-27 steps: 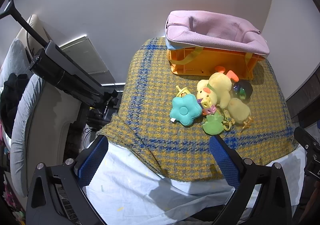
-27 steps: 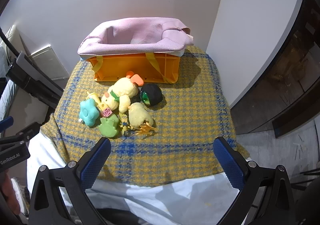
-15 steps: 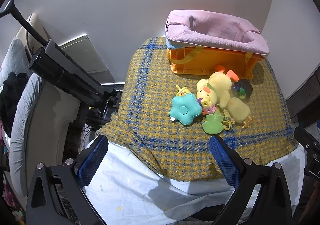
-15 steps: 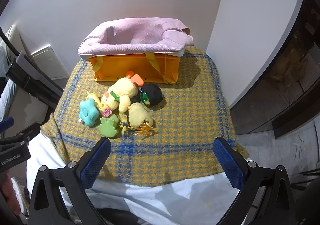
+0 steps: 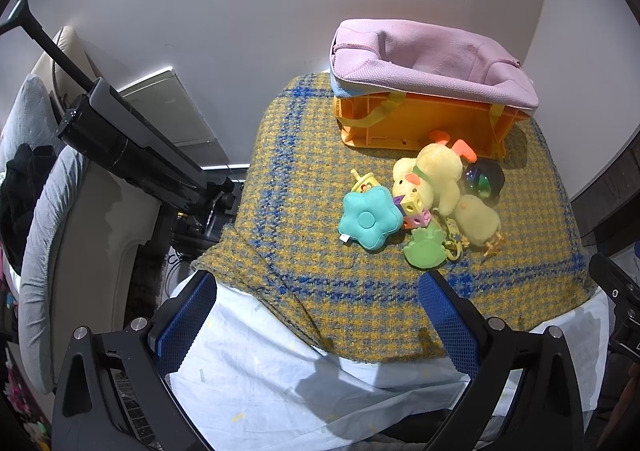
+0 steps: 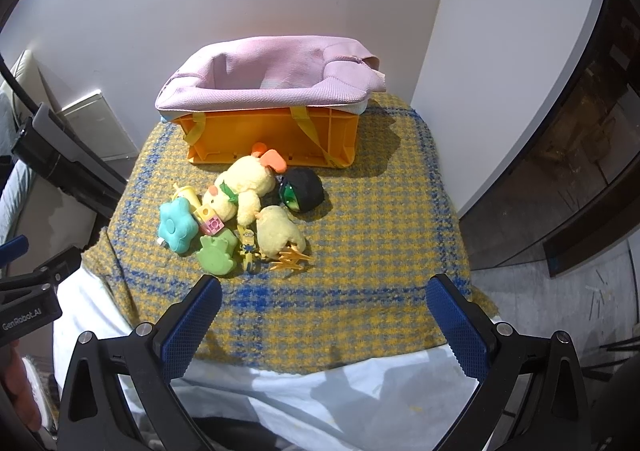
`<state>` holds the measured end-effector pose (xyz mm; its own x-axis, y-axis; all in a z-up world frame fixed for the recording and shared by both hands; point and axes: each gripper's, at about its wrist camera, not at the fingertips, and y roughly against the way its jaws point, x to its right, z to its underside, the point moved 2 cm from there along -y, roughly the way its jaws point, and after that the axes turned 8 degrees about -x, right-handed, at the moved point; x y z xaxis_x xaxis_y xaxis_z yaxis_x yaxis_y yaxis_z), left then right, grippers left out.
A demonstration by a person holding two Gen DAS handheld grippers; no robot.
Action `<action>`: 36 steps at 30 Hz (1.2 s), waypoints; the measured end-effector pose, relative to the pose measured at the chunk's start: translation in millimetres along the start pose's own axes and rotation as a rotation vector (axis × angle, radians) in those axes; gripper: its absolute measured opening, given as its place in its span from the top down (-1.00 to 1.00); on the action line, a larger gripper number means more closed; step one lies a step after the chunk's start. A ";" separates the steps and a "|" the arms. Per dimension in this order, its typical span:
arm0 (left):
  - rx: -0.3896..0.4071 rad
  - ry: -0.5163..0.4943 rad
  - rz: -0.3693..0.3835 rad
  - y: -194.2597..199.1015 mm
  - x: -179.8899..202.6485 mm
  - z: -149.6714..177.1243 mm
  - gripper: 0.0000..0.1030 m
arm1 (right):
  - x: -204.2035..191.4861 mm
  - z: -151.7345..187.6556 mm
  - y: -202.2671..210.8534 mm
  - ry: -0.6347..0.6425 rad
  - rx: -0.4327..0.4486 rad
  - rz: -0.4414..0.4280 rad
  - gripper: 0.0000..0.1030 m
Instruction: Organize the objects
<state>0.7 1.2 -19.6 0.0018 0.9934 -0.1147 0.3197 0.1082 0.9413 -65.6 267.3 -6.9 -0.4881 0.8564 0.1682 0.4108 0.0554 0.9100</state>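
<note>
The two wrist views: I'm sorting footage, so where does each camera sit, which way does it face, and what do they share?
Left wrist: on the left gripper, angled down at the table's left part; its open blue fingers show.
Right wrist: on the right gripper, angled down further right; open blue fingers and the other gripper's body at left show.
Shared: orange crate, teal flower plush, yellow duck plush.

Plaid blanket (image 6: 360, 235) under orange crate (image 6: 272, 139), toy heap (image 6: 240, 219)

2 yellow plush chicks (image 6: 276, 231), 1 teal plush flower (image 6: 176, 225), 1 orange basket (image 6: 272, 135), 1 black ball (image 6: 304, 189)
</note>
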 end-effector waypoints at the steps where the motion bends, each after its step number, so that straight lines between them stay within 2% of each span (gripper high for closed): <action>1: 0.001 0.000 0.000 0.1 0.0 0.0 -1.00 | -0.1 0.0 0.1 0.000 0.001 0.001 -0.99; 22: 0.016 -0.003 0.007 2.0 4.7 1.2 -1.00 | -0.8 -0.7 0.9 0.009 0.002 -0.001 -0.99; 36: -0.007 0.007 0.025 -4.0 3.5 1.6 -1.00 | -1.2 -0.6 -0.2 0.011 0.004 -0.006 -0.99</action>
<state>1.0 4.2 -24.3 0.0035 0.9960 -0.0890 0.3125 0.0834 0.9462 -65.5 266.0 -7.0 -0.4992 0.8502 0.1670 0.4110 0.0627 0.9095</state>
